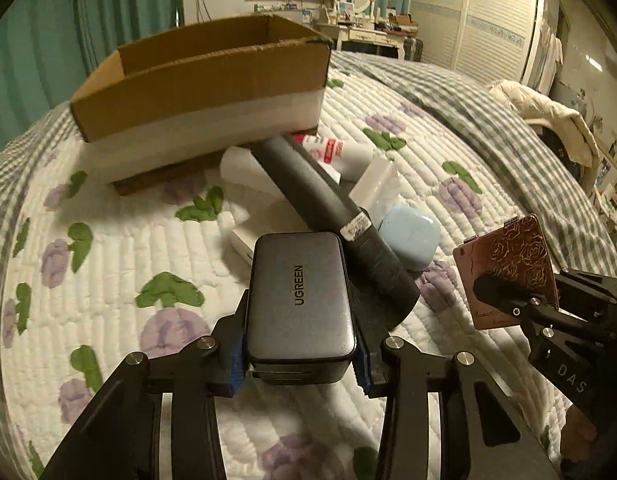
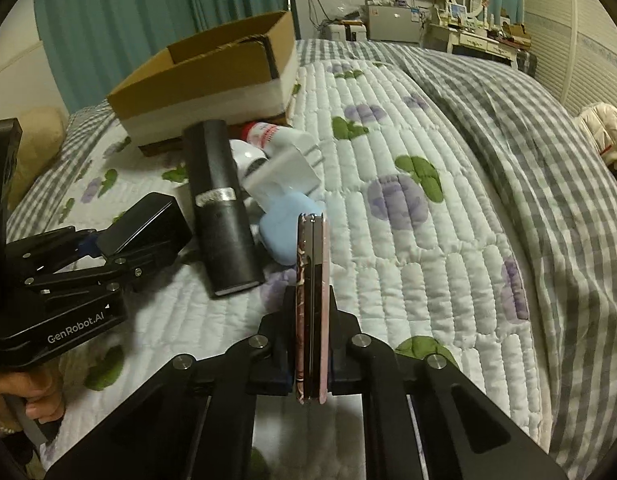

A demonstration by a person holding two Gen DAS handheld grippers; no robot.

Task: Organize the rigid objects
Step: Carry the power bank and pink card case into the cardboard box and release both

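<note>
My left gripper (image 1: 300,356) is shut on a grey UGREEN charger (image 1: 300,296) and holds it above the quilt; it also shows in the right wrist view (image 2: 144,232). My right gripper (image 2: 310,344) is shut on a thin pink rose-patterned case (image 2: 311,300), held on edge; the case shows at the right of the left wrist view (image 1: 508,268). An open cardboard box (image 1: 204,80) stands on the bed behind a pile: a dark cylinder (image 1: 328,216), a light blue case (image 1: 412,236), a white bottle with a red label (image 1: 340,152) and white items.
The quilted bed cover (image 1: 108,248) has purple and green flower patches. A grey checked blanket (image 2: 528,128) lies bunched on the right. Teal curtains (image 2: 128,20), a dresser with a mirror (image 2: 468,0) and a wardrobe stand beyond the bed.
</note>
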